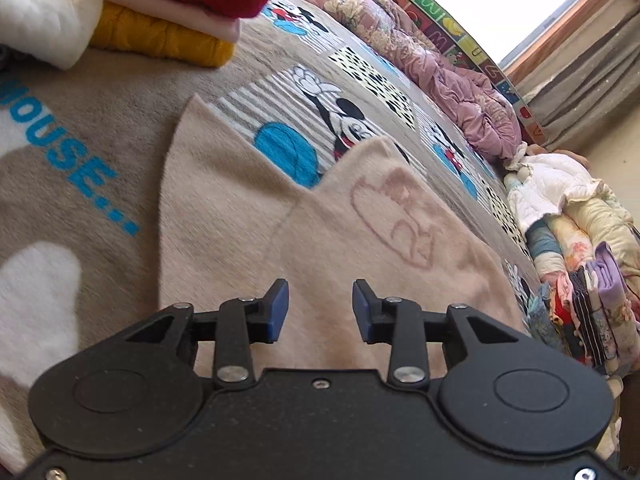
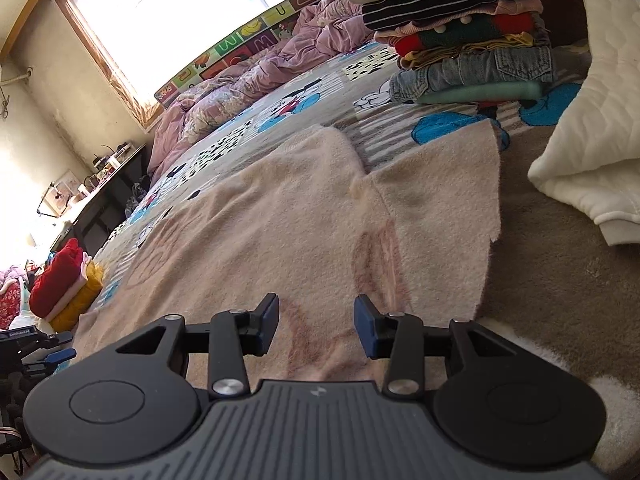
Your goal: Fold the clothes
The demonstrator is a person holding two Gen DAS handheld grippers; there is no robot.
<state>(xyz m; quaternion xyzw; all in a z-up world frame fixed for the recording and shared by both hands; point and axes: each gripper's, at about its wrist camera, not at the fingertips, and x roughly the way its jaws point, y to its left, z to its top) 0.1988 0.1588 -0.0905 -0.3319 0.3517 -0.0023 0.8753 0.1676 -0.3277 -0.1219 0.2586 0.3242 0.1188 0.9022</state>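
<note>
1. Beige and fuzzy, the sweater (image 1: 340, 248) lies spread flat on the bed, front up, a faint pink outline drawing on its chest; both sleeves reach away from the grippers and the neckline shows between them.
2. On the left, the left gripper (image 1: 320, 310) hovers low over the near part of the sweater, its blue pads parted with only cloth showing between them; it has hold of nothing.
3. On the right, the right gripper (image 2: 316, 326) hangs over the same garment, just as wide, also empty; the right sleeve (image 2: 440, 196) has a ragged outer edge.
4. Risk, as I judge it: the knit is thick and soft, so a pinch could take only the top layer and leave the back behind, giving a crooked fold. The plush blanket (image 1: 100, 120) underneath could get caught in the jaws along with the sweater.
5. Another risk: a folded stack (image 1: 168, 12) of red, pink and mustard sits far left, and a taller pile of clothes (image 2: 464, 28) far right beside a white quilted item (image 2: 592, 120); a swung sleeve could knock either.
6. Surface and room: a cartoon-mouse blanket, a rumpled pink duvet (image 2: 248, 84) along the far edge, an alphabet mat (image 2: 240, 40) against the wall, a bright window (image 2: 168, 12).
</note>
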